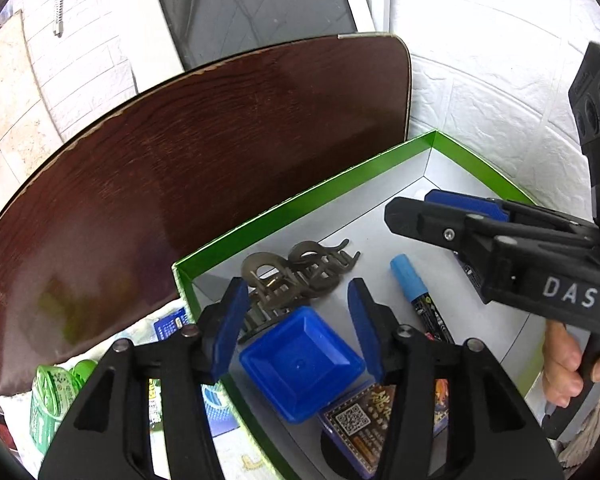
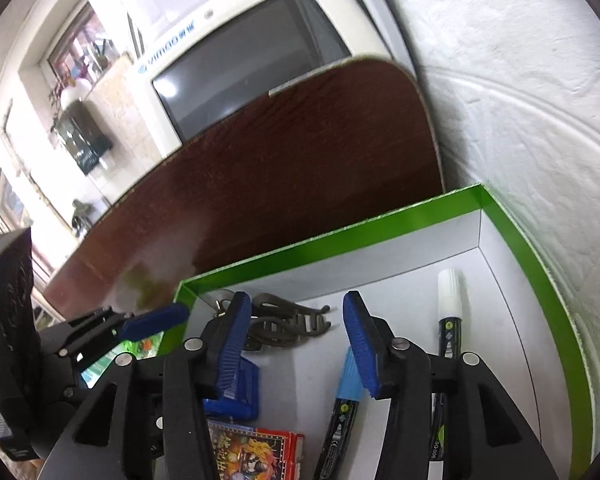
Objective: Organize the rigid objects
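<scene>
A green-rimmed box [image 1: 300, 196] with a grey floor holds the objects. In the left wrist view my left gripper [image 1: 298, 320] is open just above a blue square lid [image 1: 302, 364] on a printed card box [image 1: 356, 420]. Brown hair claws [image 1: 296, 276] lie beyond it, and a blue-capped marker [image 1: 414, 292] to the right. My right gripper [image 1: 440, 208] reaches in from the right. In the right wrist view my right gripper [image 2: 296, 344] is open and empty over the box [image 2: 340, 236], above the blue marker [image 2: 344, 392], with a white-capped marker [image 2: 448, 304], hair claws [image 2: 284, 322] and a card pack [image 2: 256, 456].
The box stands on a dark wooden table [image 1: 180, 168] against a white textured wall [image 1: 492, 80]. A white appliance with a dark window [image 1: 256, 12] stands behind. Green packets [image 1: 52, 400] and a cloth lie left of the box.
</scene>
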{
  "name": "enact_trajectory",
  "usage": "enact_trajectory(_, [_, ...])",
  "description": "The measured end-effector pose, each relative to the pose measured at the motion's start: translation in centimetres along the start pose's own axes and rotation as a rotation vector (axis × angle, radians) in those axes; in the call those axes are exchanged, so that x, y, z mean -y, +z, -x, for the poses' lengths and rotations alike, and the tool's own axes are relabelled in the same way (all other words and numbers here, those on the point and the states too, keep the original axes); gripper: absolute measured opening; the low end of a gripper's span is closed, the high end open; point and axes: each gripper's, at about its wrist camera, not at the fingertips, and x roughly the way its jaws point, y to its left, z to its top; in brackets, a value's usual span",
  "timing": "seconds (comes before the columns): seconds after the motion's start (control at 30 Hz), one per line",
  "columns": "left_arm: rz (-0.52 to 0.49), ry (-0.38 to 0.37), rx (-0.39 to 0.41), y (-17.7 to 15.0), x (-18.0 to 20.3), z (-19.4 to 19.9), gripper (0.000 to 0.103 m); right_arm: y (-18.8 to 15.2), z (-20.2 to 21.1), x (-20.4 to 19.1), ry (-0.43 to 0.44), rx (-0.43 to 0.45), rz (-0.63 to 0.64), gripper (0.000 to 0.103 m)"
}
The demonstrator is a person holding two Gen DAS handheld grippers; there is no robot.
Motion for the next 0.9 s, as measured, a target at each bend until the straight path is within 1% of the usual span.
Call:
enact_trajectory(0.1, [0.024, 0.014, 0.018, -0.7, -0.8, 1.2, 0.052, -0.2, 0.1, -0.3, -0.002, 0.016, 0.014, 0.049])
enact_trajectory(0.2, [0.070, 0.044, 0.038, -2.0, -2.0, 2.8, 0.056, -0.3, 0.7, -1.0, -0.009, 0.064, 0.056, 0.049])
enact_trajectory(0.27, [0.107, 0.070, 0.051, -3.1, -3.1, 4.0, 0.057, -0.5, 0.9, -1.3, -0.019, 0.076, 0.087, 0.049])
enact_trajectory(0.4, [0.187, 0.133, 0.063, -5.7, -6.1, 6.5, 0.058, -0.8, 0.9, -1.8, -0.031, 0.090, 0.122, 0.049])
enact_trajectory(0.47, [0.242, 0.165, 0.062, -7.3, -8.3, 8.0, 0.059, -0.9, 1.1, -1.9, -0.027, 0.102, 0.134, 0.049])
enact_trajectory(0.6, [0.339, 0.225, 0.077, -10.5, -12.0, 11.0, 0.059, -1.0, 1.1, -1.9, -0.015, 0.122, 0.128, 0.049])
enact_trajectory(0.63, [0.359, 0.242, 0.081, -11.2, -12.7, 11.4, 0.060, -1.0, 1.2, -1.9, -0.019, 0.128, 0.124, 0.049])
enact_trajectory(0.7, [0.382, 0.278, 0.086, -12.6, -13.9, 12.7, 0.061, -1.3, 1.6, -2.0, -0.057, 0.138, 0.122, 0.049])
enact_trajectory(0.77, [0.402, 0.303, 0.090, -13.8, -15.0, 13.6, 0.061, -1.7, 2.1, -2.9, -0.083, 0.139, 0.132, 0.049])
enact_trajectory(0.83, [0.434, 0.309, 0.093, -15.0, -16.1, 14.4, 0.061, -2.0, 2.7, -4.2, -0.049, 0.137, 0.141, 0.049])
enact_trajectory(0.9, [0.470, 0.321, 0.088, -16.2, -17.3, 14.6, 0.061, -2.4, 3.3, -6.8, -0.014, 0.142, 0.195, 0.049])
